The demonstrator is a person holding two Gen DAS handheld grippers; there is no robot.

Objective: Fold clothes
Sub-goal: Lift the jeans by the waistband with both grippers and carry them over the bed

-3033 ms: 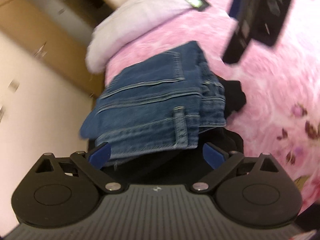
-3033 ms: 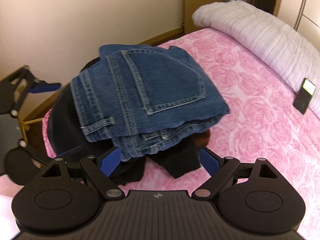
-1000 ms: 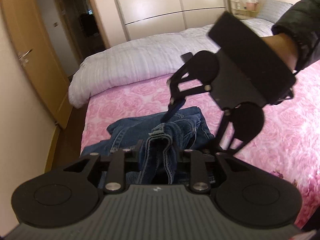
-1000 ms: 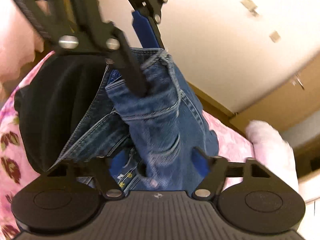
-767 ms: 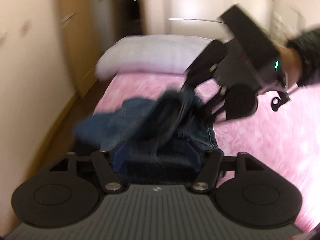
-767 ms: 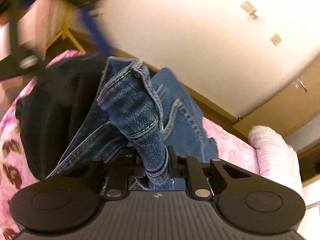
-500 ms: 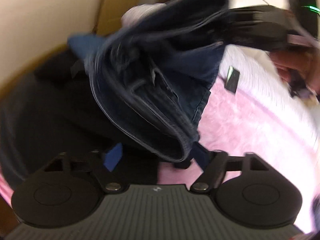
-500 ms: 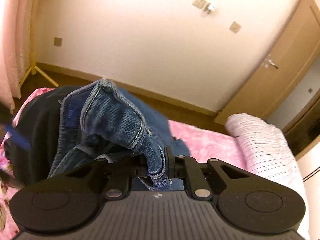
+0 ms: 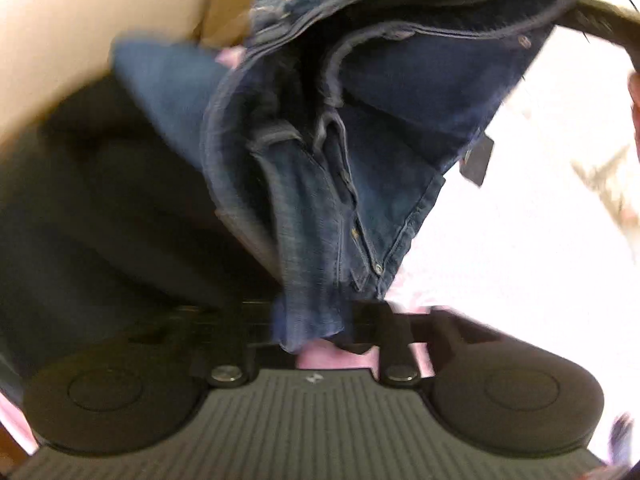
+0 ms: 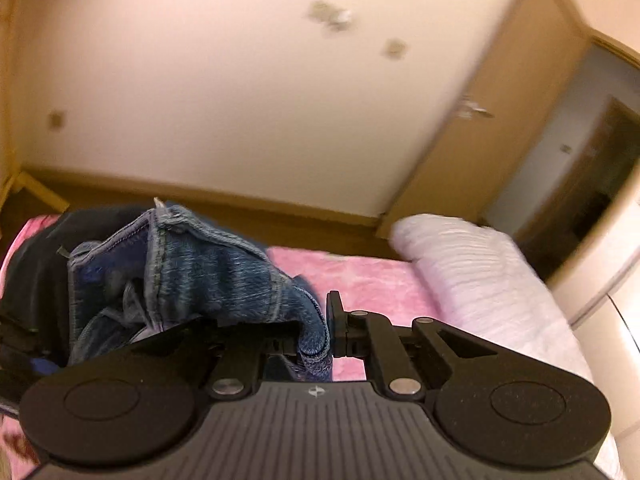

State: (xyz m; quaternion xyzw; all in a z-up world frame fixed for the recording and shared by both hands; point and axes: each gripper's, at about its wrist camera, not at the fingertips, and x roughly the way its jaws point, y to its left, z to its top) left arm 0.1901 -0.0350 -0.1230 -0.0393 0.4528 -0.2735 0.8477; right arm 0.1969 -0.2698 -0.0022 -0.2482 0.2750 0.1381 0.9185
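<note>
Blue jeans (image 9: 360,140) hang stretched between both grippers above the bed. In the left wrist view my left gripper (image 9: 316,320) has a bunched edge of denim between its jaws, which are closing on it. The far end of the jeans runs up to the top right, where a dark blurred shape shows. In the right wrist view my right gripper (image 10: 316,340) pinches a seamed fold of the jeans (image 10: 208,276), with its jaws still closing. A black garment (image 9: 100,208) lies under the jeans on the bed.
The bed has a pink rose cover (image 10: 360,280) and a white duvet (image 10: 480,272) to the right. The black garment (image 10: 32,272) lies at the bed's left end. Behind stand a cream wall and a wooden door (image 10: 500,100). A small dark rectangle (image 9: 476,160) lies on the bed.
The folded jeans were pulled off the pile and lifted. My left gripper let go, opened wide, rolled and sank, then closed on another edge. My right gripper took hold and rose.
</note>
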